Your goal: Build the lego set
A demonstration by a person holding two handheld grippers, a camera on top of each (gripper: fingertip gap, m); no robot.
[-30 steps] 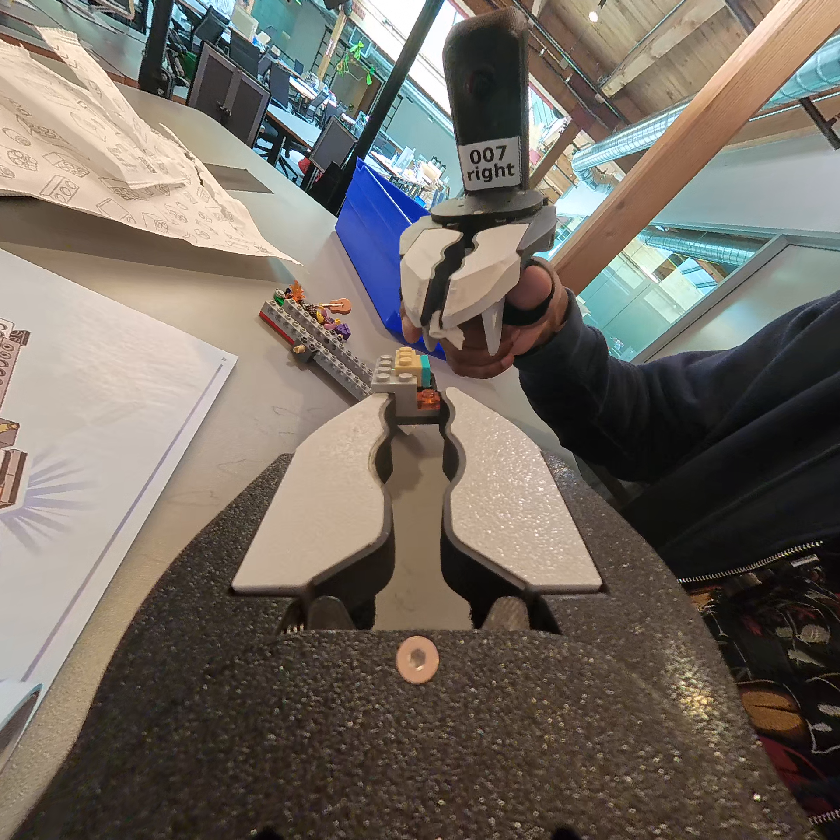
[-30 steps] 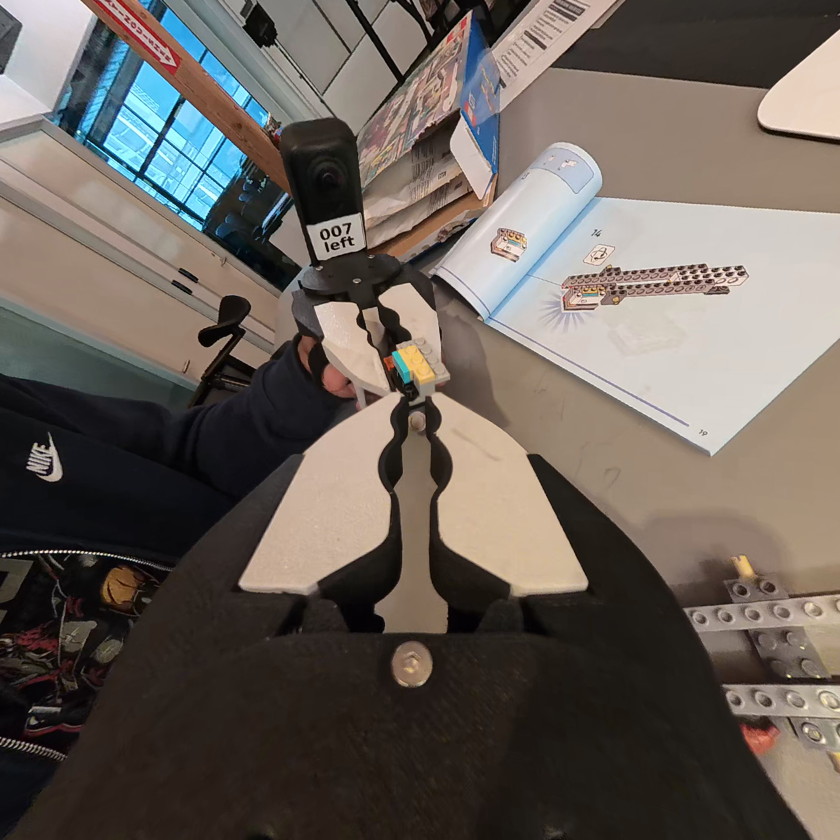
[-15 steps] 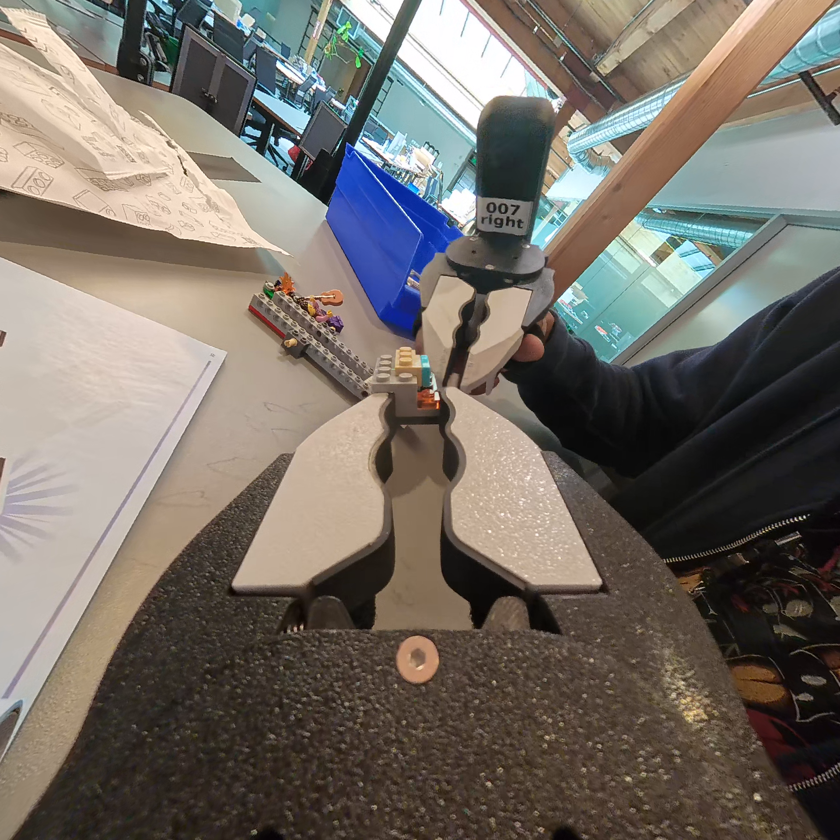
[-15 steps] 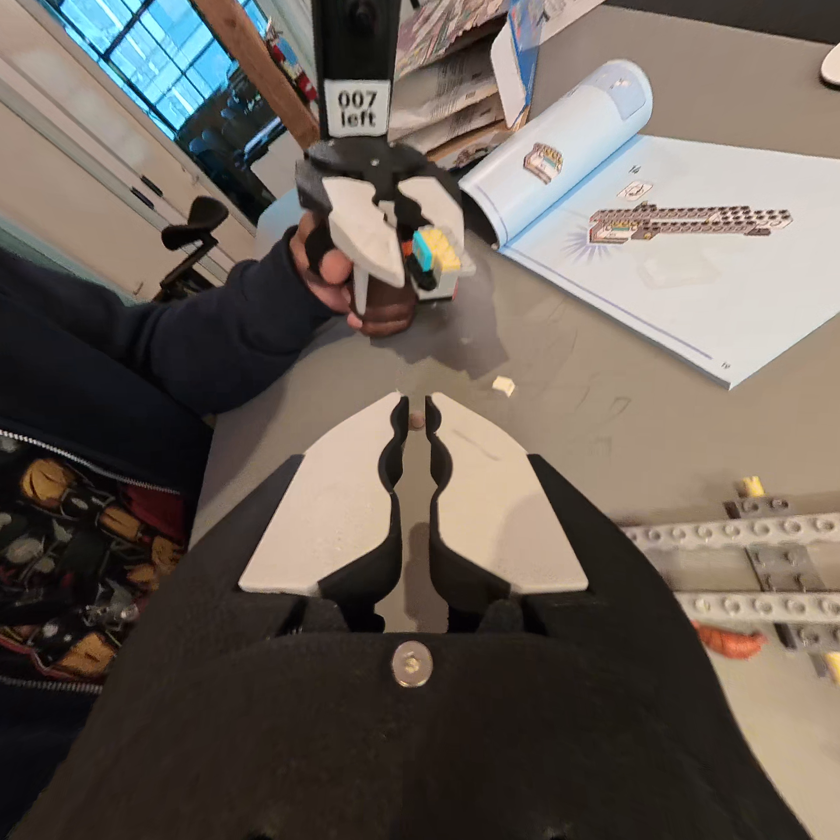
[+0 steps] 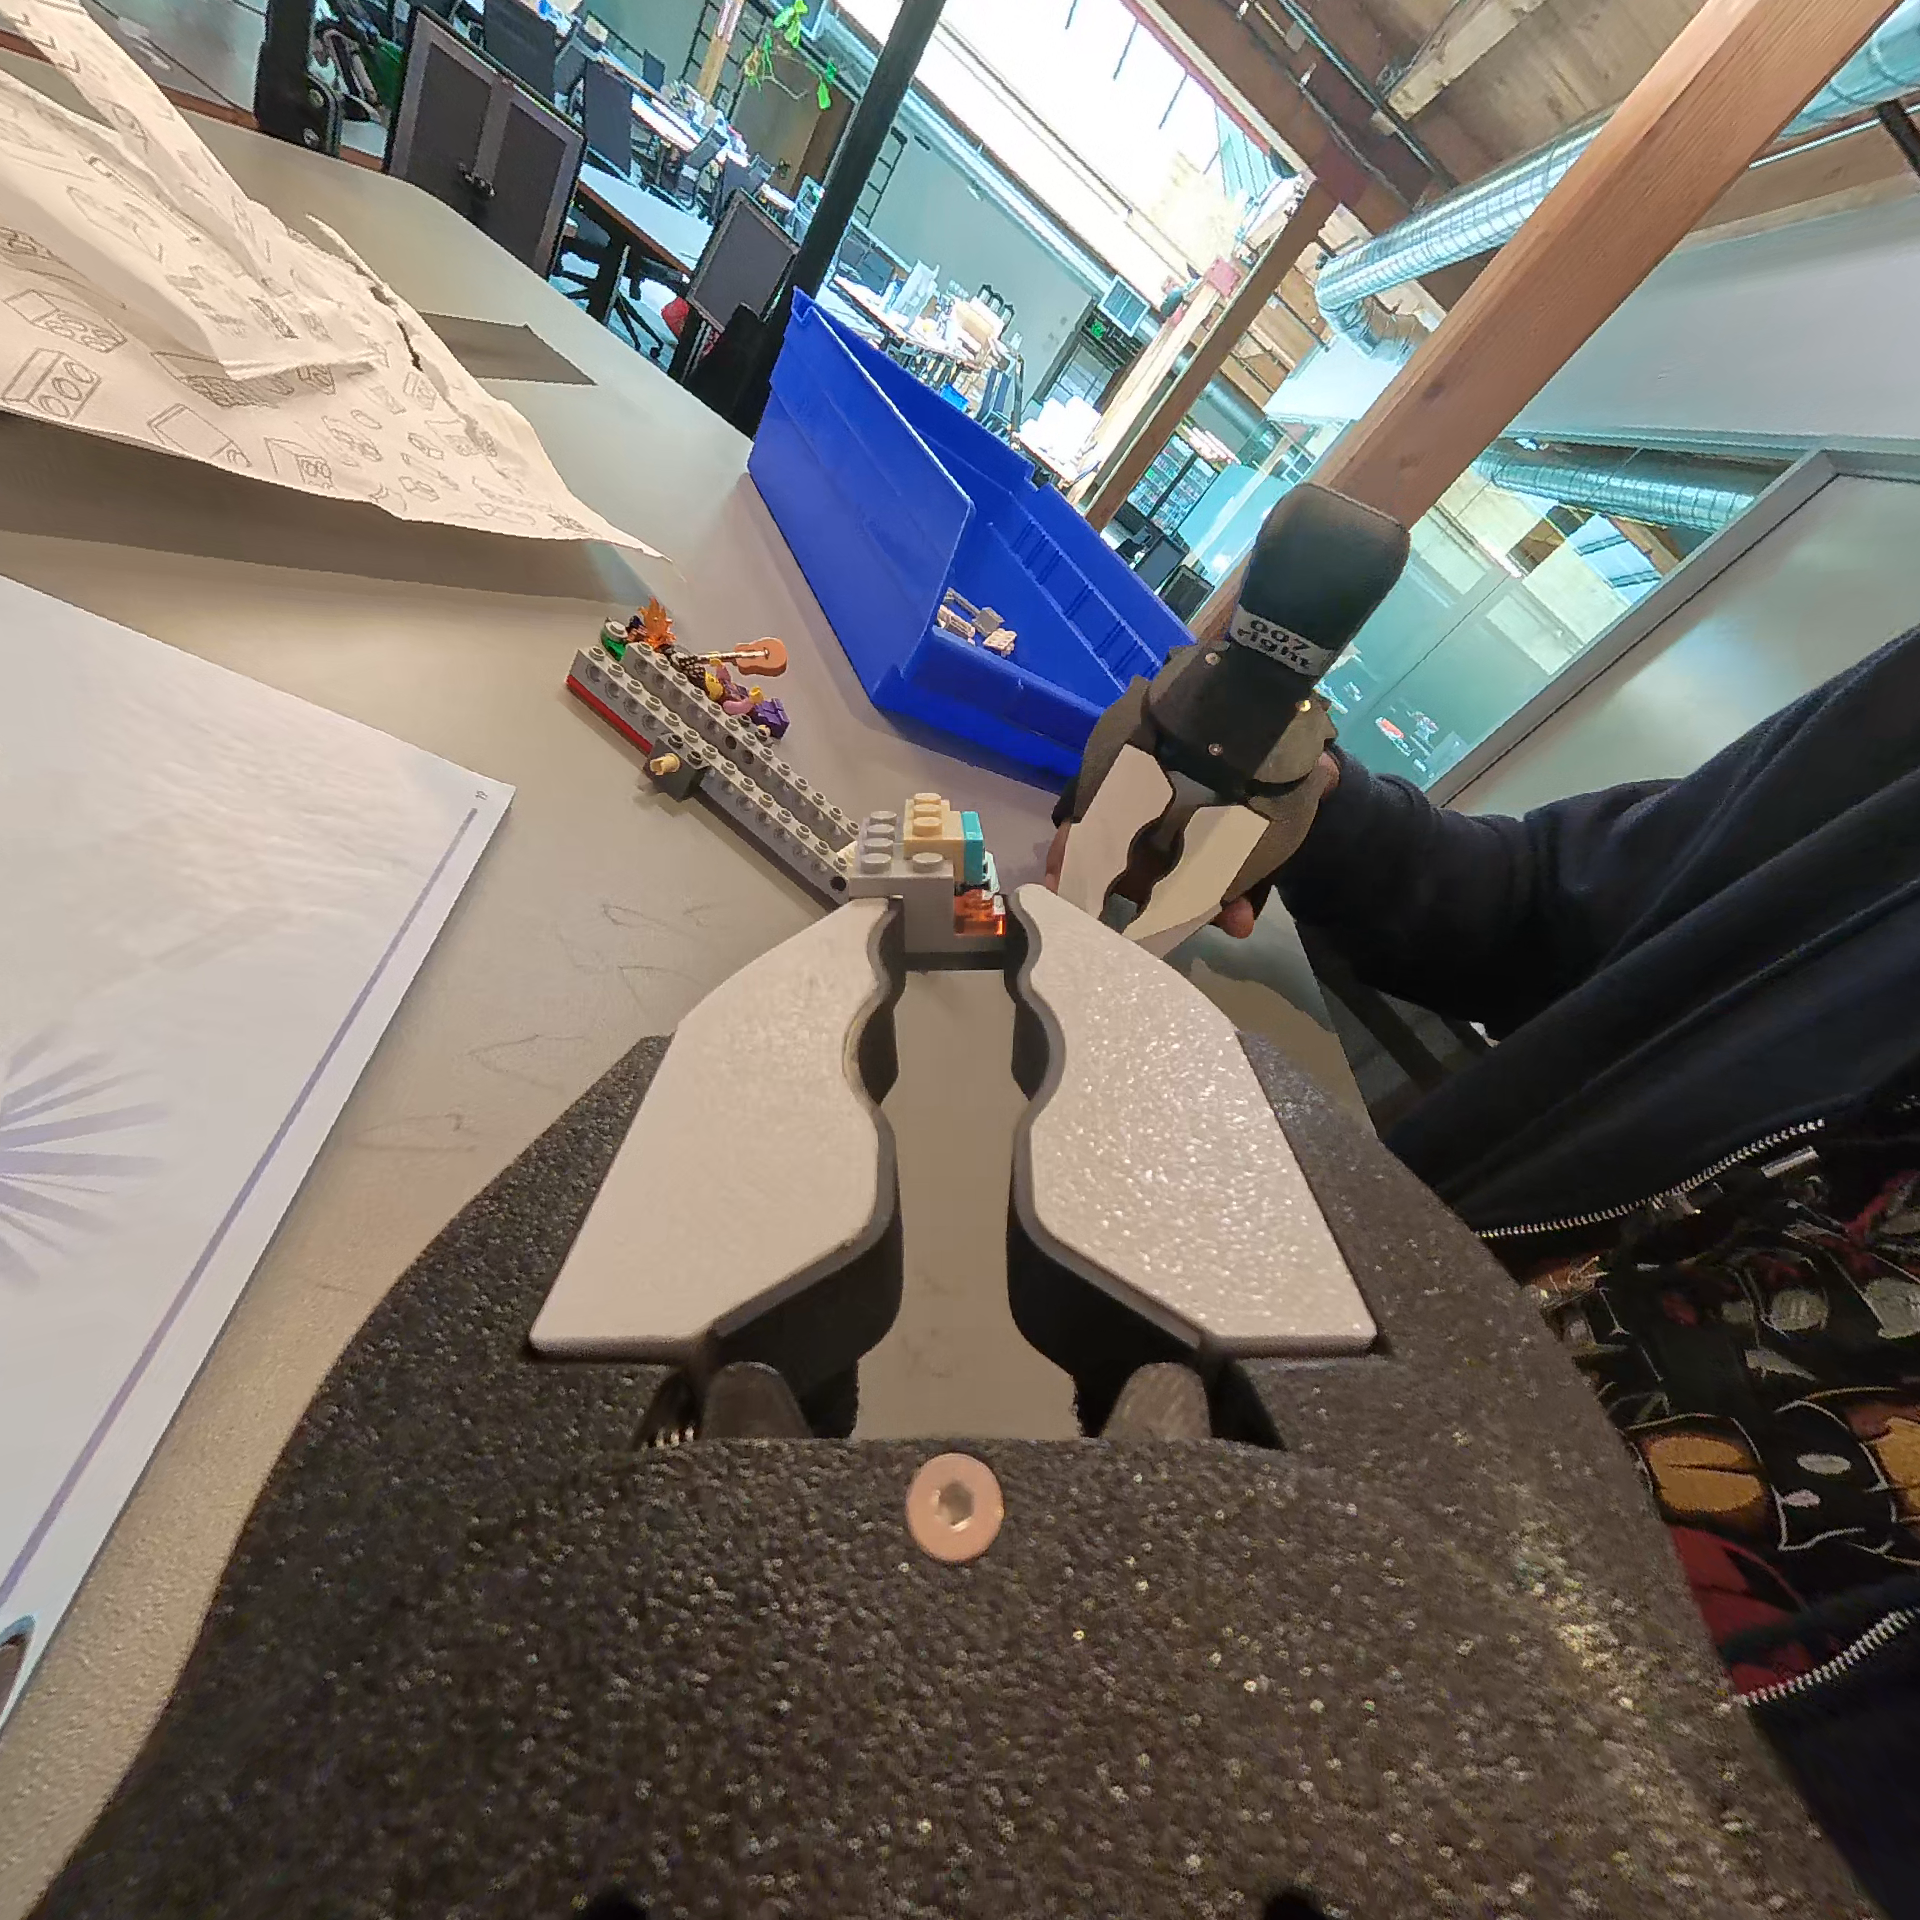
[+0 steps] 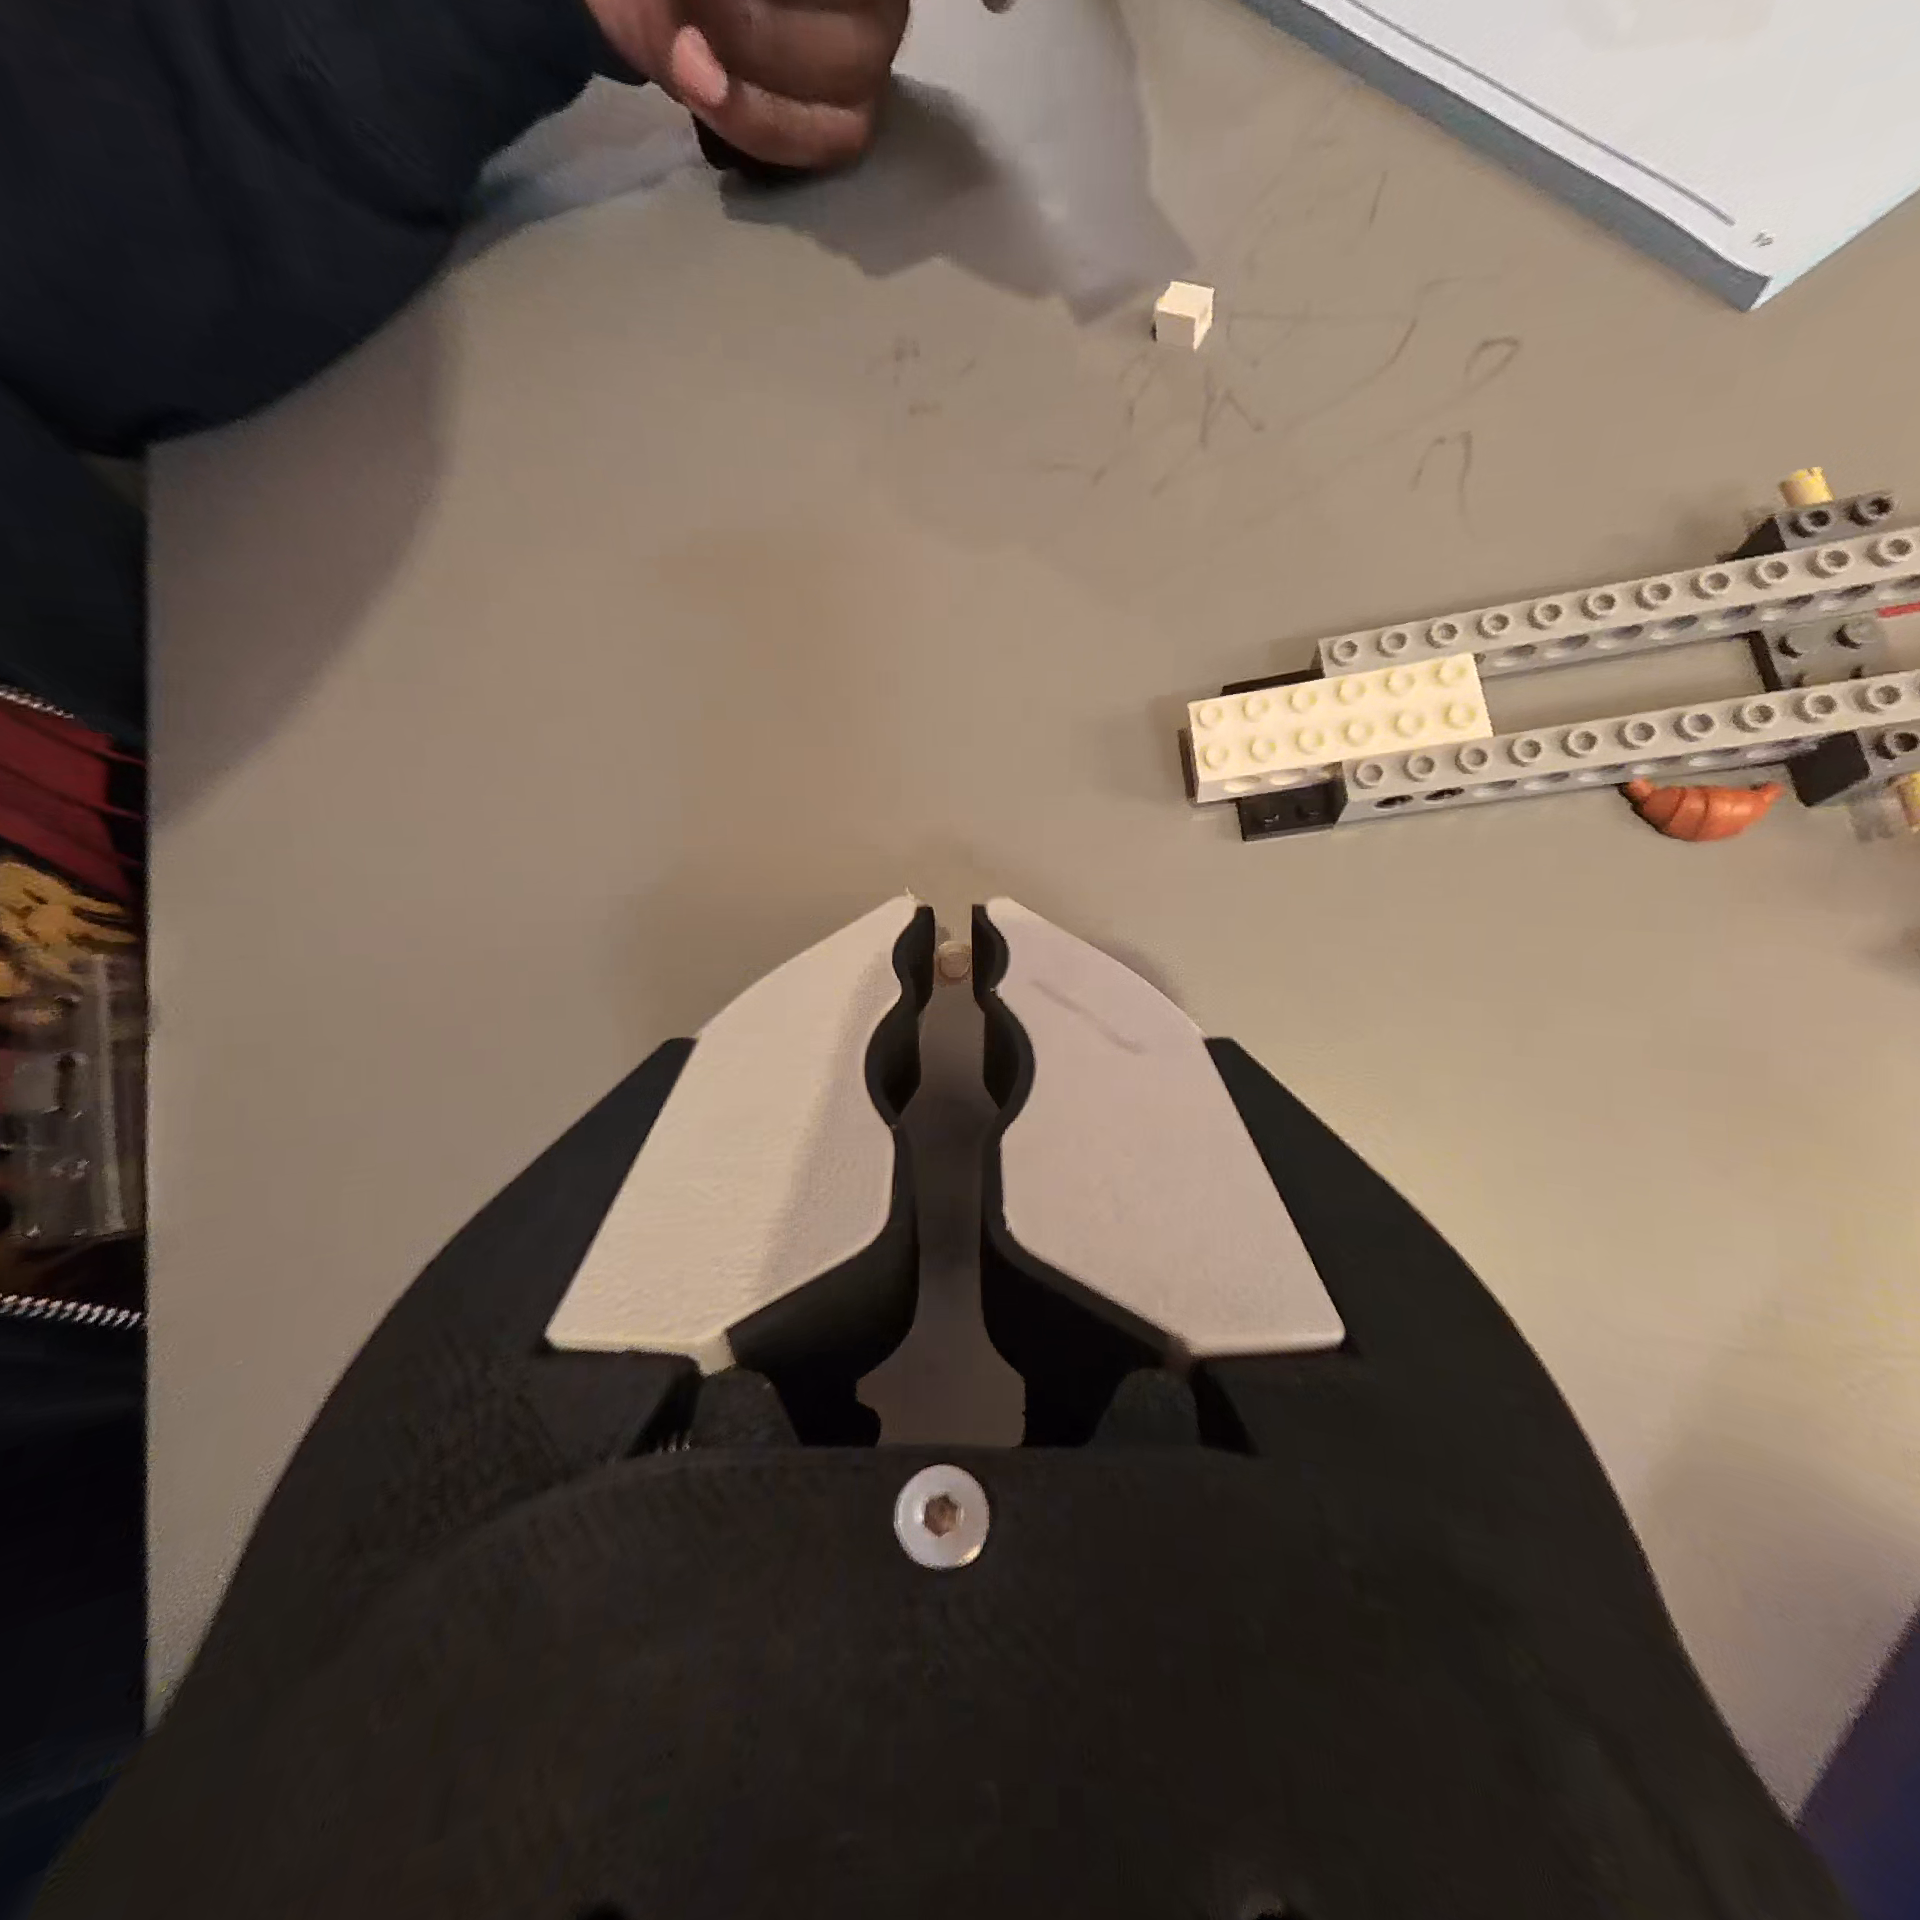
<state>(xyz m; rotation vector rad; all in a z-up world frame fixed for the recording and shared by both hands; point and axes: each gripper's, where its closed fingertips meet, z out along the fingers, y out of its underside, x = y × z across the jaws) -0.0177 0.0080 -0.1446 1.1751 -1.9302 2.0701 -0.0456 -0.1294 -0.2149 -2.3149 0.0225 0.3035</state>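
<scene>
While the left gripper (image 5: 951,920) is held above the grey table (image 5: 582,987), its two pale, grainy-faced fingers (image 5: 790,1049) clamp a small brick assembly (image 5: 928,868): a grey studded plate and block at the base, a tan brick on top, a teal piece on the side and a translucent orange piece low on the right. Both fingertips press the assembly's lower block, one on each side; the claw is set to a moderate width by it.

Right gripper (image 6: 953,940): jaws narrow, nearly closed. A tiny pale round stud-like piece (image 6: 952,962) sits between the black wavy inner pads just behind the tips, and the pads appear to touch it on both sides. Its tips hover over bare table. In the left wrist view this gripper (image 5: 1148,914) points downward just right of the held assembly, gripped by a hand in a dark sleeve (image 5: 1558,914).

Near things: a long grey studded beam frame (image 6: 1621,686) with a cream plate (image 6: 1340,722) on its near end and black connectors; an orange croissant-shaped piece (image 6: 1704,805) touching its edge; a small cream cube (image 6: 1184,312) lying alone farther off. A blue plastic bin (image 5: 935,582), an open glossy instruction booklet (image 5: 187,935) and a crumpled printed paper bag (image 5: 229,343) lie beyond.
</scene>
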